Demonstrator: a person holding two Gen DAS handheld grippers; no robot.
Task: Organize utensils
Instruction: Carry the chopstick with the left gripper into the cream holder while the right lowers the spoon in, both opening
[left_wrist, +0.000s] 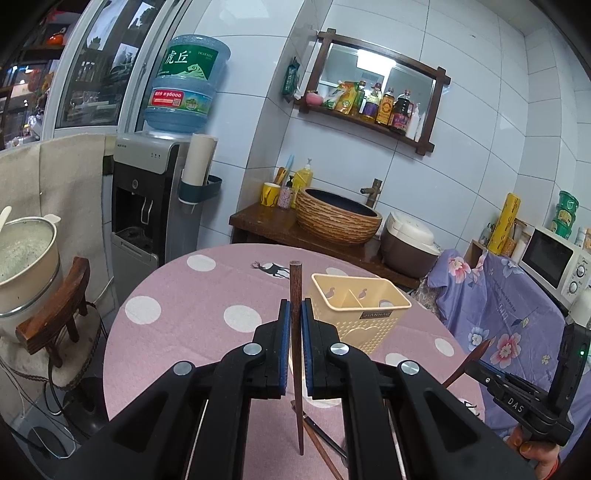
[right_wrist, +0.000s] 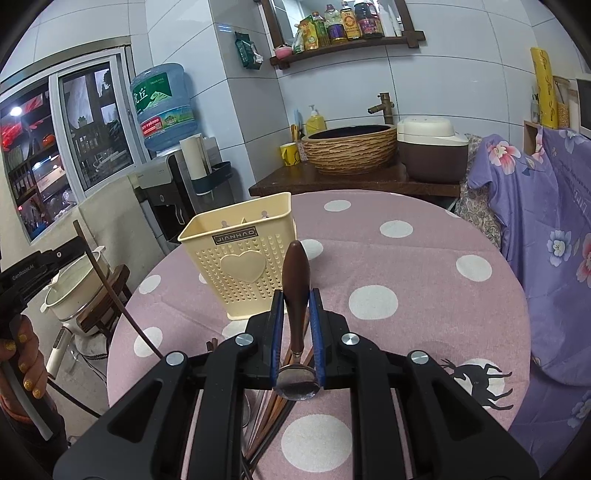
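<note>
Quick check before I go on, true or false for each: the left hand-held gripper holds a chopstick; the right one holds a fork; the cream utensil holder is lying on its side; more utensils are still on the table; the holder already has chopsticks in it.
1. The left hand-held gripper is shut on a wooden chopstick. True.
2. The right hand-held gripper holds a fork. False: it grips a wooden-handled spoon.
3. The cream utensil holder lies on its side. False: it stands upright on the pink polka-dot tablecloth.
4. More utensils lie on the table. True.
5. The holder already contains chopsticks. False: none stick out of it.
</note>
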